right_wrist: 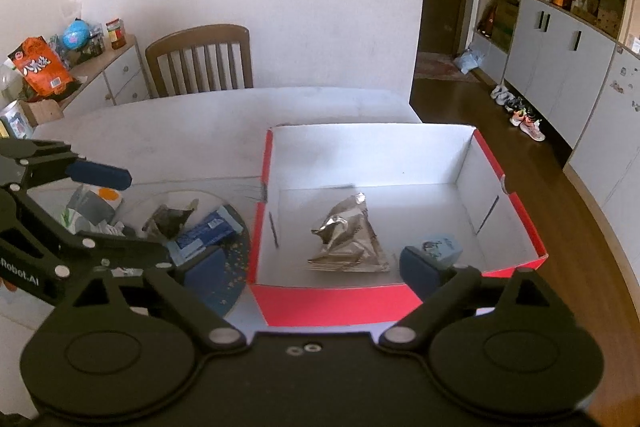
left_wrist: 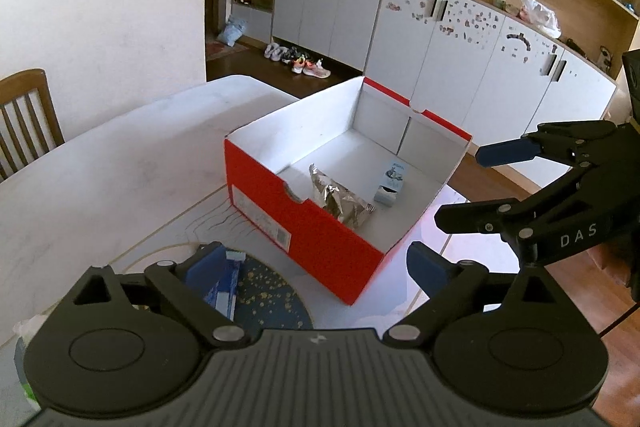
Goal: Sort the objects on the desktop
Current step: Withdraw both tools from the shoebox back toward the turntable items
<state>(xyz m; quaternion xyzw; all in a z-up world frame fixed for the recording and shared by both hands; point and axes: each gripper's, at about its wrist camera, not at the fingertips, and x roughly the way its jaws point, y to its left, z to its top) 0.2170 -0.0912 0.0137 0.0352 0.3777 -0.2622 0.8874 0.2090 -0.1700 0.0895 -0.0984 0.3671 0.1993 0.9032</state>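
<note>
A red shoebox with a white inside stands on the white table; it also shows in the right wrist view. In it lie a crumpled silver foil bag and a small pale blue box. My left gripper is open and empty, over a dark blue round mat that bears a blue packet. My right gripper is open and empty above the box's near wall. It also shows in the left wrist view.
Left of the box, the mat holds the blue packet, a dark wrapper and a grey roll with an orange cap. A wooden chair stands beyond the table. Cabinets and shoes line the wall.
</note>
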